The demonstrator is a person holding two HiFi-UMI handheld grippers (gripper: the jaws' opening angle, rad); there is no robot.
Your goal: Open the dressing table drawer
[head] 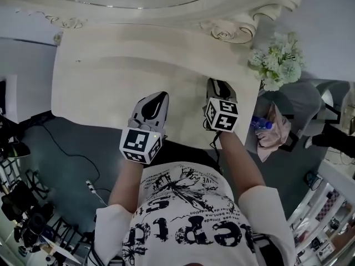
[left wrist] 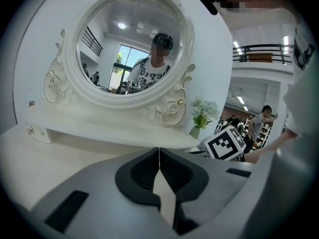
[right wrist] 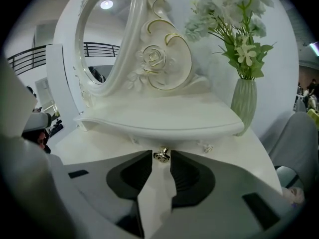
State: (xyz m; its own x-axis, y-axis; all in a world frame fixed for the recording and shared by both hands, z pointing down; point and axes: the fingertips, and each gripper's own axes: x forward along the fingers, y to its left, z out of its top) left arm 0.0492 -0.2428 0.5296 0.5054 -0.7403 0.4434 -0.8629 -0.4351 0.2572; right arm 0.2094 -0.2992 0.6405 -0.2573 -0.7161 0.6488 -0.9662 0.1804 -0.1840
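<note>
A small metallic drawer knob (right wrist: 161, 156) sits on the closed drawer front (right wrist: 183, 141), which is tucked in shadow under the raised shelf (right wrist: 164, 118) at the back of a cream dressing table (head: 111, 76). The right gripper (right wrist: 160, 164) points at this knob with its jaws apart. The knob lies just beyond the jaw tips and in line with the gap, and the pads are not pressing on it. The left gripper (left wrist: 159, 152) hovers over the tabletop beside it with its jaws together and nothing between them. Above the shelf stands an ornate oval mirror (left wrist: 129, 49) with carved roses, and a ribbed green vase of pale flowers (right wrist: 243, 103) stands at the shelf's right end. The task looks barely begun: the drawer appears fully shut and no grip is made. Reaching the knob, clamping it and pulling the drawer out are all left to do.
</note>
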